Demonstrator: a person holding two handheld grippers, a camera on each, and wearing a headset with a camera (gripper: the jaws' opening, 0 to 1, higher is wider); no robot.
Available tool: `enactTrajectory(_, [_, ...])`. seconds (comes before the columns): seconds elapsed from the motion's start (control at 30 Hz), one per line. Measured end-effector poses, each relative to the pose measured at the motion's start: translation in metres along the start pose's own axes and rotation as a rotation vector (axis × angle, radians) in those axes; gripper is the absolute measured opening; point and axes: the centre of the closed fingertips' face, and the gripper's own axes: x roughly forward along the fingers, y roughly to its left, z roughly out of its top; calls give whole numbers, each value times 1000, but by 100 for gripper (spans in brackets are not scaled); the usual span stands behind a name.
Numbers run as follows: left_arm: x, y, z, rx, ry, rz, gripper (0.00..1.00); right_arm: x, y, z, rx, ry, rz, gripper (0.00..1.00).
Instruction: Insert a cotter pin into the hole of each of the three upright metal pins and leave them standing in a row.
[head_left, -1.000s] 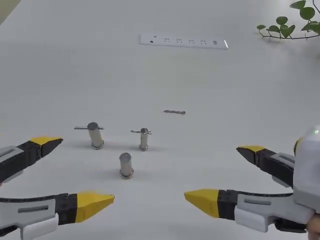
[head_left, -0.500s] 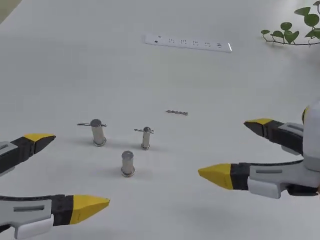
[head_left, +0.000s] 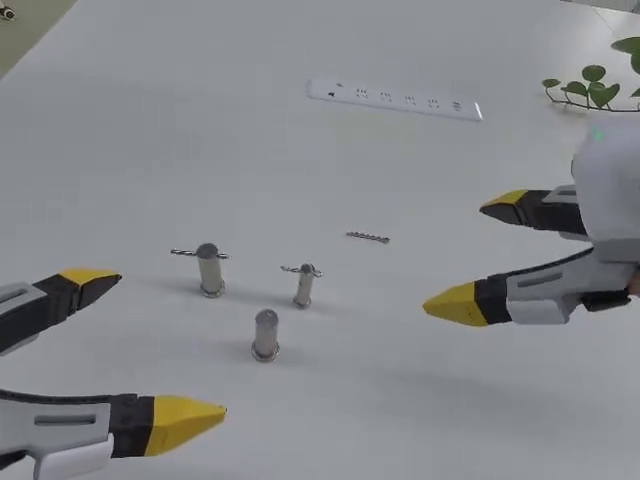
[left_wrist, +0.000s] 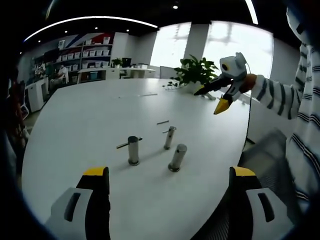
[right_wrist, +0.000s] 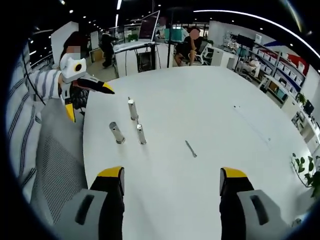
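In the head view the bare pin (head_left: 265, 335) stands upright on the desk (head_left: 150, 150). Just behind it are the left fitted pin (head_left: 209, 270) and the right fitted pin (head_left: 305, 285), and the loose cotter pin (head_left: 367, 237) lies farther back to its right. The left tool (head_left: 172, 344) and the right tool (head_left: 453, 256) flank it, both wide and empty. In the left gripper view the left tool (left_wrist: 169, 174) is spread wide, with the bare pin (left_wrist: 177, 157) just ahead. In the right gripper view the right tool (right_wrist: 171, 173) is spread wide, and the loose cotter pin (right_wrist: 190, 148) lies nearer to it than the bare pin (right_wrist: 116, 132).

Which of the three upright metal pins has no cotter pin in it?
The front metal pin, nearest the person: its top is bare. The left rear pin and right rear pin each carry one.
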Motion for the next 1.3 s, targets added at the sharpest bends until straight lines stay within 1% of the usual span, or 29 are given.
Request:
enactTrajectory(0.07, [0, 0, 1, -6, -3, 4, 99, 4, -9, 4, -32, 12, 0, 74])
enactTrajectory(0.17, [0, 0, 2, -13, -5, 9, 99, 11, -16, 5, -60, 39, 12, 71])
enactTrajectory(0.23, [-1, 1, 1, -14, -3, 13, 99, 15, -19, 5, -89, 64, 24, 68])
enactTrajectory(0.3, [-2, 2, 0, -12, 5, 19, 99, 21, -18, 3, -133, 103, 61, 66])
enactTrajectory(0.43, [-2, 3, -1, -19, 9, 26, 99, 33, -17, 3, -195, 146, 110, 64])
enactTrajectory(0.5, [-2, 3, -2, -20, 11, 29, 99, 39, -18, 1, -217, 167, 125, 64])
enactTrajectory(0.57, [-2, 3, -3, -20, 14, 30, 99, 49, -28, -1, -239, 183, 125, 62])
enactTrajectory(0.6, [-2, 4, -4, -19, 14, 32, 99, 53, -29, -1, -247, 188, 127, 60])
enactTrajectory(0.7, [-1, 5, -5, -19, 20, 39, 99, 63, -32, -1, -265, 209, 133, 53])
enactTrajectory(0.73, [-1, 5, -4, -18, 20, 39, 99, 66, -33, -1, -283, 217, 141, 51])
enactTrajectory(0.83, [0, 5, -2, -21, 14, 38, 99, 76, -33, 0, -293, 230, 157, 43])
enactTrajectory(0.93, [0, 5, -1, -24, 11, 40, 99, 87, -34, -1, -305, 246, 172, 30])
enactTrajectory(1.07, [-1, 5, -2, -26, 17, 41, 99, 99, -37, -2, -301, 255, 180, 24])
enactTrajectory(1.1, [-1, 5, -3, -28, 22, 41, 99, 103, -37, -3, -304, 255, 190, 21])
enactTrajectory(1.13, [-1, 5, -3, -28, 23, 41, 98, 105, -36, -3, -305, 254, 198, 17])
enactTrajectory(1.17, [-1, 4, -3, -29, 24, 41, 98, 109, -38, -4, -304, 252, 196, 14])
enactTrajectory(1.23, [-1, 4, -3, -30, 23, 43, 98, 113, -40, -4, -306, 252, 190, 10])
enactTrajectory(1.3, [-1, 2, -2, -33, 25, 40, 98, 118, -41, -6, -294, 262, 203, 7])
